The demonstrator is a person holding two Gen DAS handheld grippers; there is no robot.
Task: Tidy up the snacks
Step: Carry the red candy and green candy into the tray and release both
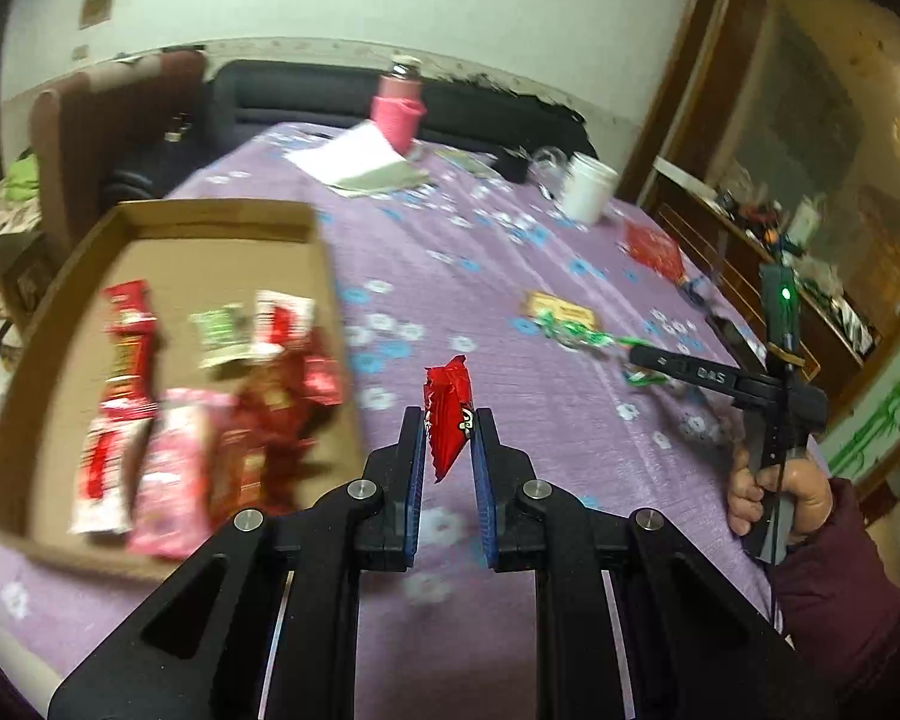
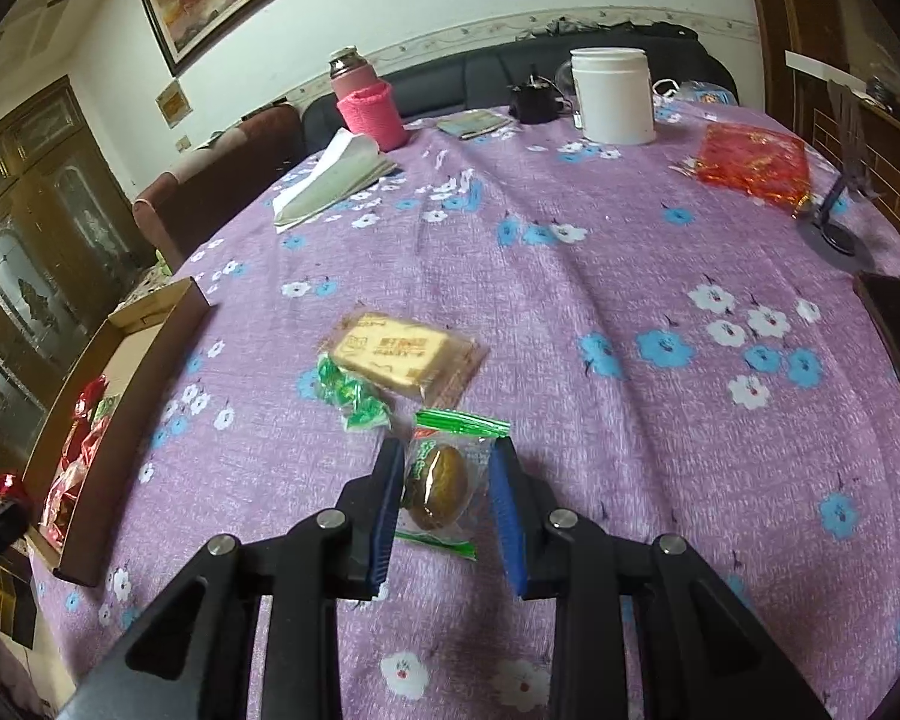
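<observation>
Two tools at work over purple flowered tabletop (image 2: 570, 276). Cardboard box (image 1: 222, 222), left of frame in left view, already has many red and pink snack packs, so box looks like home for snacks. Left tool (image 1: 448, 420), bottom middle, pinched tight on red snack pack (image 1: 447, 414), lifted off cloth, tilted down, near box. Right tool (image 2: 447, 474), bottom middle of right view, nearly closed around green pack with brown egg-shaped treat (image 2: 438, 483); grip unclear. Yellow cake pack (image 2: 399, 351) and green candy (image 2: 351, 399) wait just above it.
</observation>
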